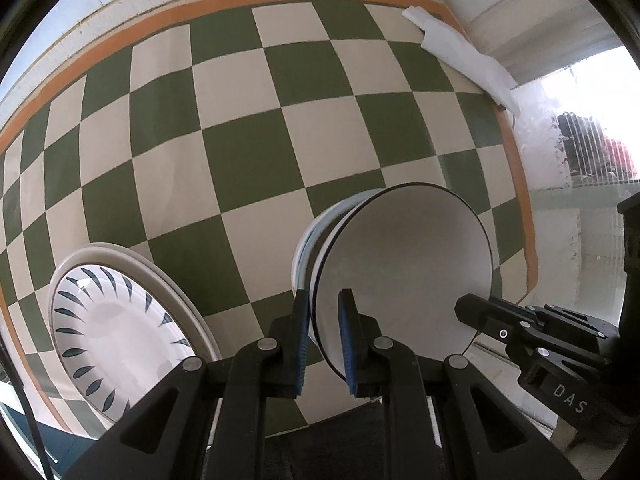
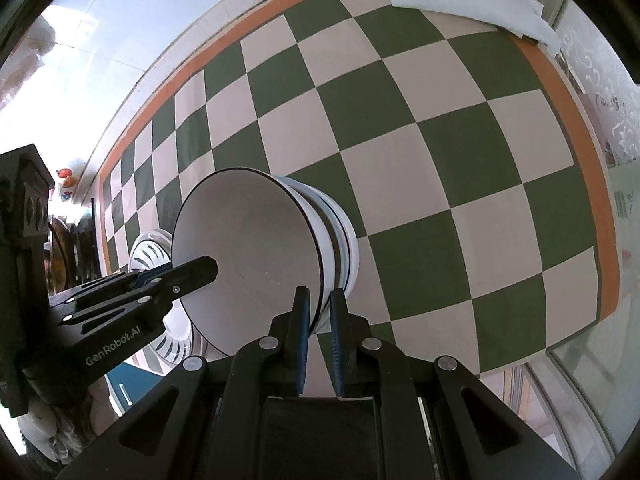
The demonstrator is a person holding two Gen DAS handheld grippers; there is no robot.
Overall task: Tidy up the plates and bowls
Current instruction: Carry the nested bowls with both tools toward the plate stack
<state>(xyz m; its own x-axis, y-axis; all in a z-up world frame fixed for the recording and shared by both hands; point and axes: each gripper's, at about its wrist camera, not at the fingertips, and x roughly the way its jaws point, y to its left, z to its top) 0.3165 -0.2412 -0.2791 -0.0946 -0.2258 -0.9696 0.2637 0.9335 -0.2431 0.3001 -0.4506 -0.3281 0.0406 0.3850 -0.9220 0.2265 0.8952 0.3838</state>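
A nested stack of bowls (image 1: 404, 264) sits low over the checked tablecloth (image 1: 256, 152). The top bowl is white with a thin dark rim, and blue-edged bowls show beneath it. My left gripper (image 1: 324, 300) is shut on the near rim of the top bowl. My right gripper (image 1: 466, 312) clamps the opposite rim. The right wrist view shows the same stack of bowls (image 2: 252, 256), with my right gripper (image 2: 320, 296) shut on its rim and my left gripper (image 2: 208, 270) on the far side. I cannot tell whether the stack's base touches the cloth.
A stack of white plates with a dark leaf pattern (image 1: 120, 332) lies left of the bowls, partly hidden in the right wrist view (image 2: 150, 248). A crumpled white cloth (image 1: 460, 52) lies at the far corner. The orange-bordered table edge (image 2: 604, 264) runs to the right.
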